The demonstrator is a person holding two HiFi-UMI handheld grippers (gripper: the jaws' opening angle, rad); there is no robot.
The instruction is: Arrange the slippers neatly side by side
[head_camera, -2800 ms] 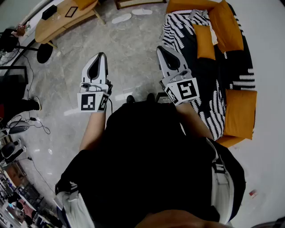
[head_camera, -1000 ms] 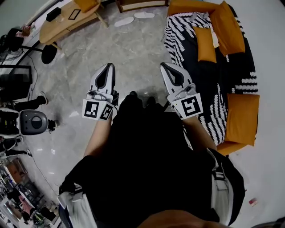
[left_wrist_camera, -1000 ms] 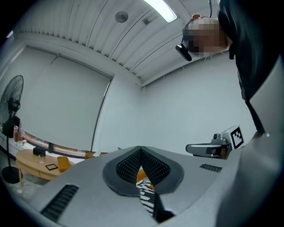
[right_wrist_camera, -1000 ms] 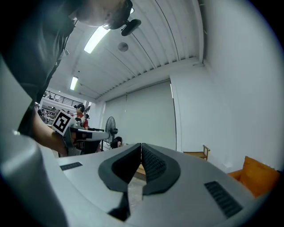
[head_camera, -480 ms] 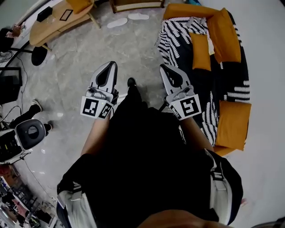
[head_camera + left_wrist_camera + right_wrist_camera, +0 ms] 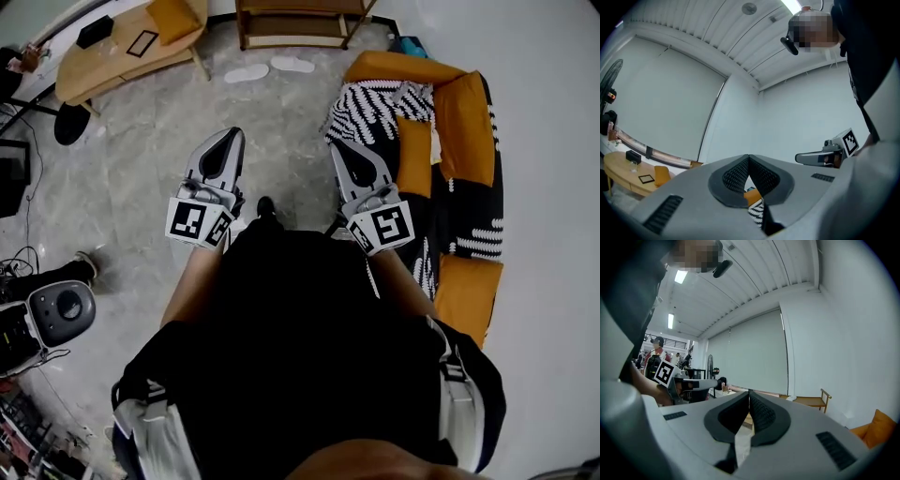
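Note:
Two white slippers lie on the grey stone floor far ahead in the head view, one (image 6: pixel 247 72) angled left of the other (image 6: pixel 292 64), with a small gap between them. Both grippers are held level at waist height, well short of the slippers. My left gripper (image 6: pixel 232 133) (image 6: pixel 749 156) is shut with nothing between its pads. My right gripper (image 6: pixel 337 147) (image 6: pixel 749 391) is also shut and empty. The slippers do not show in either gripper view.
A wooden bench (image 6: pixel 295 23) stands just behind the slippers. An oval wooden table (image 6: pixel 122 52) is at the far left. A sofa (image 6: pixel 450 141) with orange cushions and a black-and-white throw fills the right. A round grey device (image 6: pixel 58 314) sits at the left.
The person has walked toward the slippers, which now sit lower and nearer in the head view. The bench has come into sight. Both grippers stayed shut and side by side.

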